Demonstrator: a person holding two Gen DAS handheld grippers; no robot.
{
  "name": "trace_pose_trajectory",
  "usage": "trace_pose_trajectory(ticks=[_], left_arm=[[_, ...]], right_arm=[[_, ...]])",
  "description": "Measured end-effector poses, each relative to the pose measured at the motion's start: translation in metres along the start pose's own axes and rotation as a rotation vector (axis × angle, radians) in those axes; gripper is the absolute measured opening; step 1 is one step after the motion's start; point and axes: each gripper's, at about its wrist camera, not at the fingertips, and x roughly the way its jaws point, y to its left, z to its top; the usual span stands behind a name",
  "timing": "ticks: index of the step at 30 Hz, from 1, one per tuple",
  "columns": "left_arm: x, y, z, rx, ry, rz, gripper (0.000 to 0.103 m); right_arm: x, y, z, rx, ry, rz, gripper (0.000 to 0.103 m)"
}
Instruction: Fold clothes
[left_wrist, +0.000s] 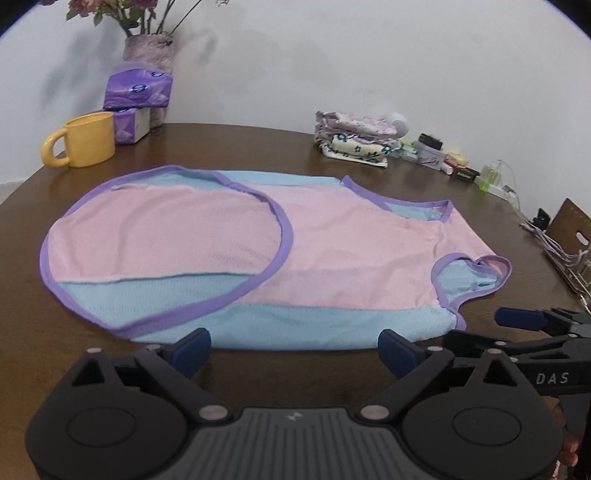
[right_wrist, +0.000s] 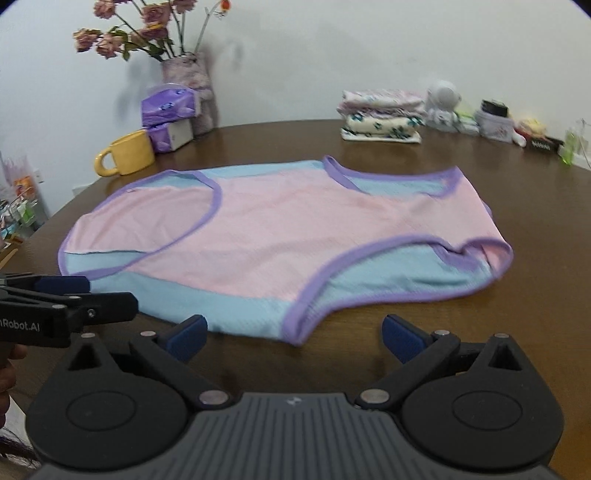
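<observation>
Vest (left_wrist: 332, 254) lay flat on table (left_wrist: 258, 147), left gripper (left_wrist: 295, 349) and right gripper (right_wrist: 293, 338) both spread wide, empty, at its near edge.

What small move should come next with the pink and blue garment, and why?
Probably ease both grippers forward and down onto the garment's near blue edge. It lies flat on the table, unheld, with one end already folded over. The left gripper and right gripper are both open, empty, just short of that edge.
</observation>
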Motion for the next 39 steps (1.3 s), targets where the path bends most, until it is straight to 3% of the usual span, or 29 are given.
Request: trace_pose_trajectory(ticks=[12,39], left_arm=[[0.0,-0.007,-0.009,-0.029,0.014,0.047,0.103],[0.007,-0.029,-0.017,0.124,0.034,0.129,0.103]], right_arm=[[-0.002,-0.008,-0.013,0.001,0.038,-0.026,0.103],[0.001,0.002,-0.015,-0.047,0.066,-0.081,0.102]])
